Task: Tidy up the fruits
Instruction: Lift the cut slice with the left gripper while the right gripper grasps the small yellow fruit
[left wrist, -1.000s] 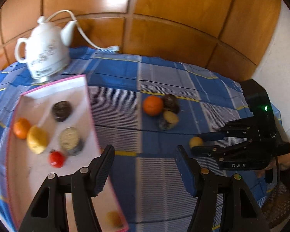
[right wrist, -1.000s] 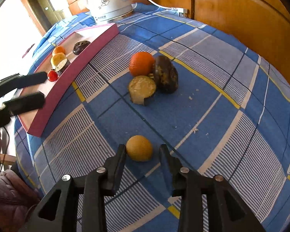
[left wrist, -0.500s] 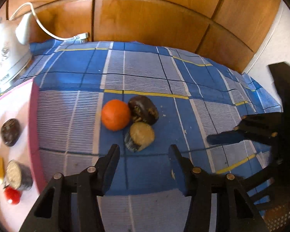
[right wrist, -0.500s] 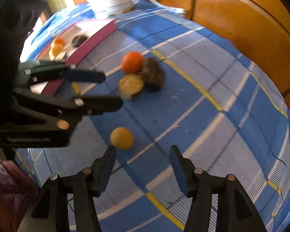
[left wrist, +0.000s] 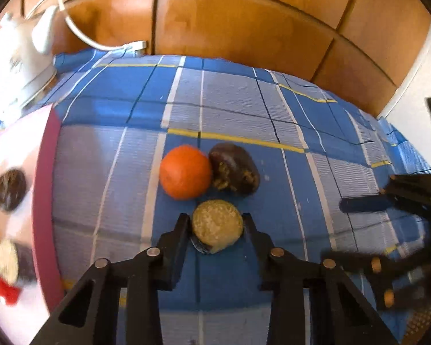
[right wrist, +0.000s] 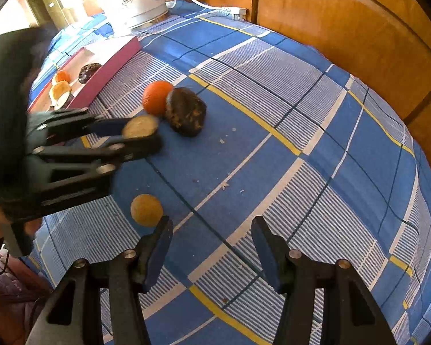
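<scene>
Black left tongs point(left wrist: 217, 222) clamp the tan cut-faced eggplant slice point(left wrist: 217, 224); right tongs point(right wrist: 211, 233) gape empty, small yellow round fruit point(right wrist: 146, 209) at ten o'clock.

Both fisheye views bright, daylit. Glare washes out the white kettle point(left wrist: 20, 66) and the upper left of the right wrist view. Edges bend strongly, corners vignette black. Tray point(left wrist: 44, 201) contents at the left edge motion-blurred; centre fruit sharp, casting soft shadows.

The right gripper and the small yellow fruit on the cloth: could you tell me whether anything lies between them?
Nothing: in the right wrist view only bare checked tablecloth separates the open right gripper from the small yellow fruit beside its left finger.
</scene>
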Demonstrator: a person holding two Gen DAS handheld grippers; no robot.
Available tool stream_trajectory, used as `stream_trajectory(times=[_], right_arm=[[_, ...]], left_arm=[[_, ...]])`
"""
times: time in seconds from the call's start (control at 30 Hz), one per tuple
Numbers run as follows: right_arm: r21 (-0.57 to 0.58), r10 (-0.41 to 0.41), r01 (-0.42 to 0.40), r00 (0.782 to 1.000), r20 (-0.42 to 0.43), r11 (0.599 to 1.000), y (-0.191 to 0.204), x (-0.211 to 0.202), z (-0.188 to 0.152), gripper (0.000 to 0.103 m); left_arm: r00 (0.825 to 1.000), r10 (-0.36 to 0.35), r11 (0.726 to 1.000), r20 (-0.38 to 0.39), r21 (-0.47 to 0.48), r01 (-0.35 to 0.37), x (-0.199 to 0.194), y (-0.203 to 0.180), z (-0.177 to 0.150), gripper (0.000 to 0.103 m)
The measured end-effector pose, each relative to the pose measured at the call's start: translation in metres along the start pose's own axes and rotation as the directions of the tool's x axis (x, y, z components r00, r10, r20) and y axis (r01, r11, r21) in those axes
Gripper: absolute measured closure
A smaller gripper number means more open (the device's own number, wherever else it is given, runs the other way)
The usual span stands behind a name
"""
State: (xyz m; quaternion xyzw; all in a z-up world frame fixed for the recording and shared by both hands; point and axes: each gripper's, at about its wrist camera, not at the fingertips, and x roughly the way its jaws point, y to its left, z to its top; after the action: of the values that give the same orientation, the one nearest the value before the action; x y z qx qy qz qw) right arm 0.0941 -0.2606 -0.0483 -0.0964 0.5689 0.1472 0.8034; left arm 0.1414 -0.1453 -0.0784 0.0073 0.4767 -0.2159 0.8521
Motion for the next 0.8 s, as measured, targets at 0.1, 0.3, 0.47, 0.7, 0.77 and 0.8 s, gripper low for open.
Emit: stream_trajectory(times=[0.1, 0.3, 0.47, 0.7, 0.77, 0.8], right_arm=[[0.014, -0.004, 0.003, 1.0, 0.005, 1.0, -0.003, -0.002, -0.001, 0.045], [0.073, 0.04, -0.044, 0.998, 0.057, 0.996, -0.012, -0.011, -0.001, 0.045], [0.139, 0.113, -0.132, 0.984, 0.138, 0.981, -0.017, -0.025, 0.0, 0.045], [0.093, 0.164, -0.177, 0.978, 0.126, 0.98, -0.003, -0.023, 0.004, 0.045], [0.046, 0.177, -0.183, 0.977, 0.115, 0.982, 0.007, -0.022, 0.004, 0.045], [0.026, 0.18, -0.184, 0.978, 0.109, 0.983, 0.011, -0.021, 0.004, 0.045]], left_arm=[[1.0, 0.0, 1.0, -0.002, 0.008, 0.0, -0.013, 0.002, -0.019, 0.067], [1.0, 0.006, 0.999, 0.015, 0.045, -0.007, -0.032, -0.007, -0.055, 0.067], [0.999, 0.007, 0.999, 0.032, 0.037, -0.009, -0.032, -0.007, -0.061, 0.066], [0.997, 0.051, 0.995, 0.064, 0.084, -0.057, -0.031, -0.013, -0.069, 0.067], [0.996, 0.053, 0.995, 0.068, 0.085, -0.059, -0.031, -0.013, -0.069, 0.067], [0.996, 0.053, 0.994, 0.072, 0.088, -0.059, -0.031, -0.013, -0.069, 0.067]])
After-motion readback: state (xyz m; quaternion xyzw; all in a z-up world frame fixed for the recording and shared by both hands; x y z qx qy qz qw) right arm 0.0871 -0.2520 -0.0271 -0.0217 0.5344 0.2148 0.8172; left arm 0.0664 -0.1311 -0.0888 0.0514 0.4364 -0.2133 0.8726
